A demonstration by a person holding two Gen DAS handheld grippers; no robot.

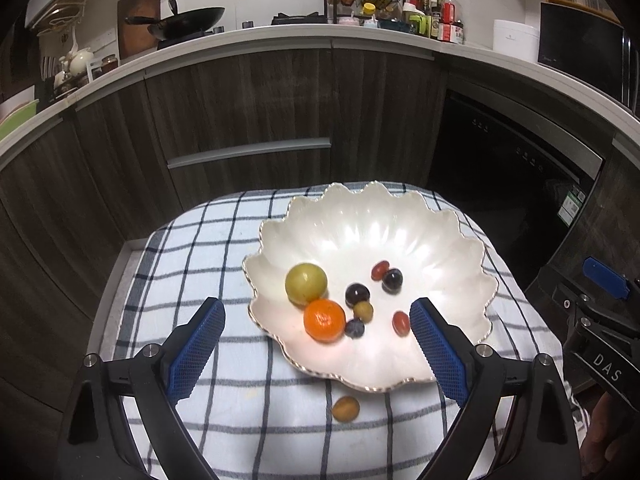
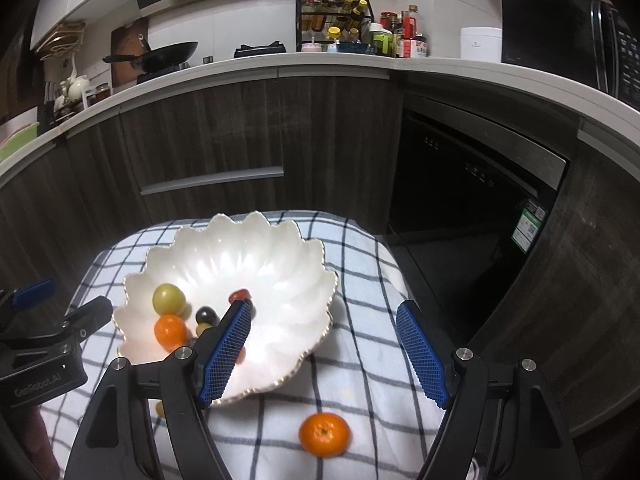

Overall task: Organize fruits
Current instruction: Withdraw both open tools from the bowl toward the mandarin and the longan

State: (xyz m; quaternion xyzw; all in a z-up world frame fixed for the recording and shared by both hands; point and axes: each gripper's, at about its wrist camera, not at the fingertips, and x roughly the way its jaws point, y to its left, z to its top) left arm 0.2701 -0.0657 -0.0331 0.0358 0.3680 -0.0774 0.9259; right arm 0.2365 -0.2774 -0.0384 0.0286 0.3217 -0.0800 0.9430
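Hovering spread wide and empty, the left gripper (image 1: 316, 324) frames the scalloped white bowl (image 1: 400, 232) holding a tangerine (image 1: 324, 319), green plum (image 1: 306, 283) and grapes. The right gripper (image 2: 324, 328), likewise parted and empty, hangs above a loose tangerine (image 2: 324, 434) lying between its fingers on the checked cloth (image 2: 360, 280).

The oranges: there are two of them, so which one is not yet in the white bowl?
The orange lying on the checked cloth, in front of the bowl and between the right gripper fingers. The other orange sits inside the bowl beside the yellow-green fruit.
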